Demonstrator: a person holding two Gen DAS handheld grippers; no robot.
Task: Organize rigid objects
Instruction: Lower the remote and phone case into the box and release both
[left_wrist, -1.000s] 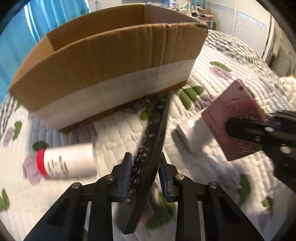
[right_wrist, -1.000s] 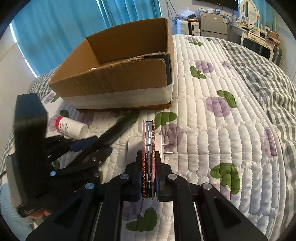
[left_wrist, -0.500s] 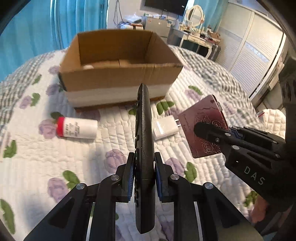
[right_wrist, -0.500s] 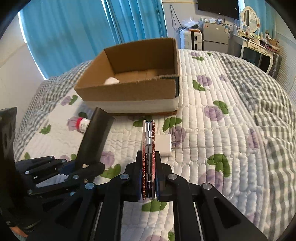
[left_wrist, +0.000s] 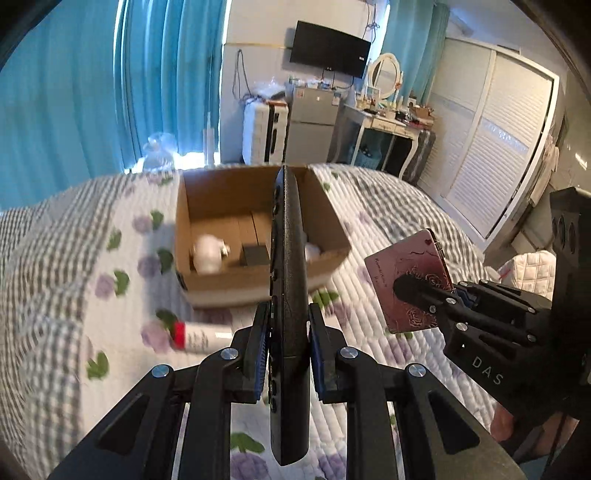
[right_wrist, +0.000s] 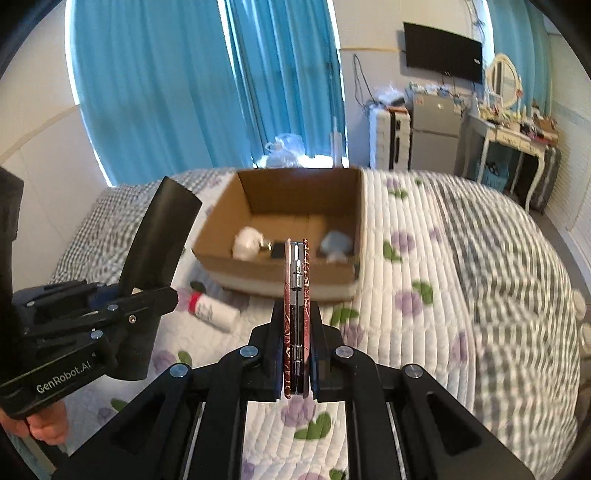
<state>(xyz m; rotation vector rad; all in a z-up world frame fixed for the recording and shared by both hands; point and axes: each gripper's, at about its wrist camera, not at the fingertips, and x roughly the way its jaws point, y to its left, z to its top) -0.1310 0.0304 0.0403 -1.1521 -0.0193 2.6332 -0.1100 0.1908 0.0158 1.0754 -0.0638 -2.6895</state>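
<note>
Remote (left_wrist: 288, 295) stands clamped edge-on between the left jaws, red case (right_wrist: 295, 314) likewise between the right.

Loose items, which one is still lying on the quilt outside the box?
The white bottle with the red cap, on its side beside the cardboard box. The remote and red case are held up in the fingers.

My left gripper (left_wrist: 286, 345) is clamped on a black remote control (left_wrist: 288, 295), held edge-on and pointing ahead at the open cardboard box (left_wrist: 334, 221). To its right, my right gripper (left_wrist: 413, 291) pinches a dark red rose-patterned case (left_wrist: 402, 266). Left of my fingers, a white bottle with a red cap (left_wrist: 197, 336) lies on the quilt (left_wrist: 66, 295).
</note>
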